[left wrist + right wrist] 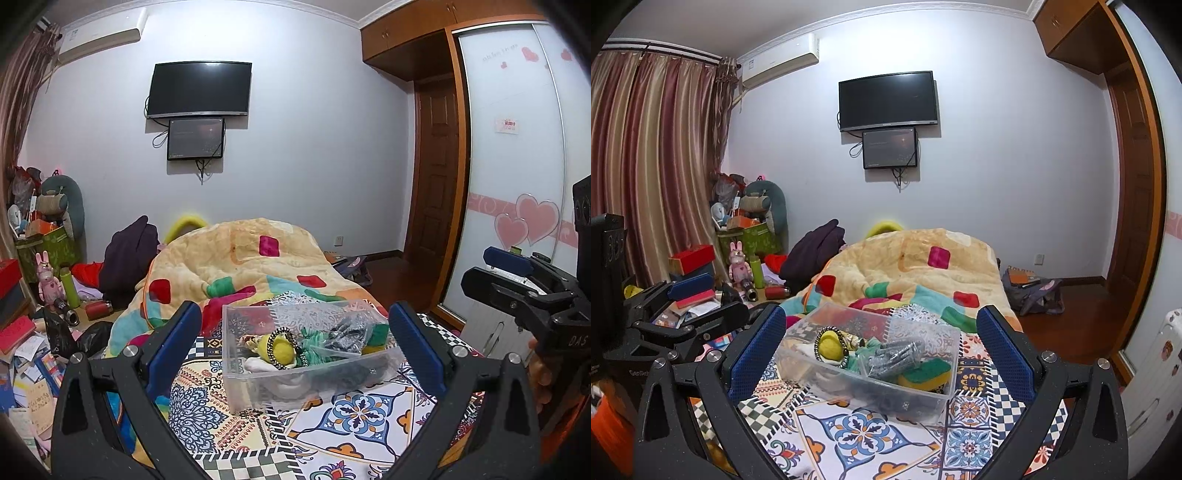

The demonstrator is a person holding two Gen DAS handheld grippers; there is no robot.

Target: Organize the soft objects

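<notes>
Covering most of the bed, a cream-yellow plush blanket (236, 266) with red, green and pink patches lies bunched at the far end, and a tile-patterned cloth (354, 417) in blue, orange and white is spread flat on the near part. On that cloth sits a clear rectangular plastic bin (886, 397), well apart from both tools. Inside the bin, a yellow felt ball (829, 345) circled by a black-and-gold braided band lies toward the left side, a crumpled clear plastic bag (347, 328) holding grey patterned fabric lies in the middle, and a yellow sponge with a green scouring top (929, 371) rests against the right wall, beside some green knitted fabric.

The left gripper (295, 338) hovers in front of the bin, its blue-padded fingers spread wide with nothing between them. The right gripper (881, 343) likewise hangs before the bin with fingers wide apart and holding nothing. Each tool shows at the edge of the other's view.
</notes>
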